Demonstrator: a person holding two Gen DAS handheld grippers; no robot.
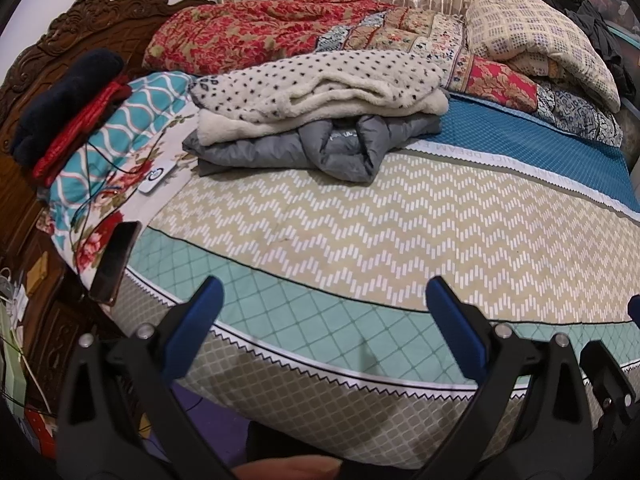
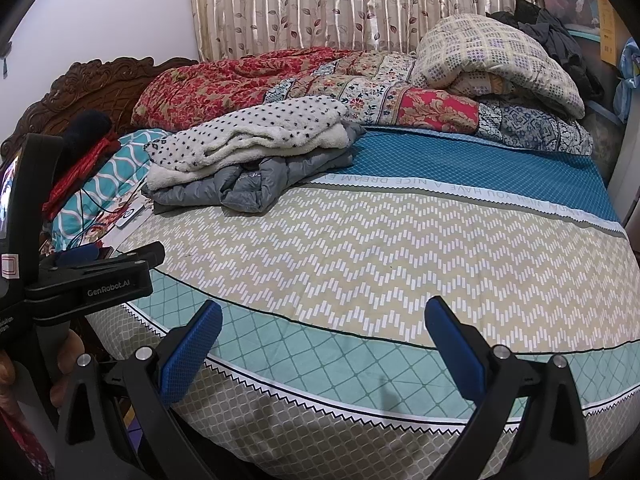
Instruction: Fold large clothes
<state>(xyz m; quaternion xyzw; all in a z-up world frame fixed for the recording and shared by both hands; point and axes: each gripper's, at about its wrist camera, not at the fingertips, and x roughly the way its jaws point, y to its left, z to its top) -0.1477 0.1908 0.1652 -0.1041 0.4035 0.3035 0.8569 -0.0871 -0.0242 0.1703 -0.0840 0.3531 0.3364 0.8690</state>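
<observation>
A white fleece garment with dark spots point(image 1: 320, 84) lies folded on top of a folded grey puffer jacket point(image 1: 320, 144) at the back left of the bed; both also show in the right wrist view, the fleece point(image 2: 256, 136) over the jacket point(image 2: 256, 184). My left gripper point(image 1: 324, 304) is open and empty over the bed's near edge, well short of the pile. My right gripper point(image 2: 324, 328) is open and empty over the same near edge. The left gripper's body point(image 2: 100, 276) shows at the left of the right wrist view.
The patterned bedsheet point(image 1: 400, 220) covers the bed. A pillow point(image 1: 120, 148) with a dark and a red folded item on it, cables and a phone point(image 1: 116, 256) lie left. Quilts point(image 1: 280, 28) and a rolled blanket point(image 1: 536, 40) lie at the back. A carved wooden headboard point(image 1: 60, 40) stands left.
</observation>
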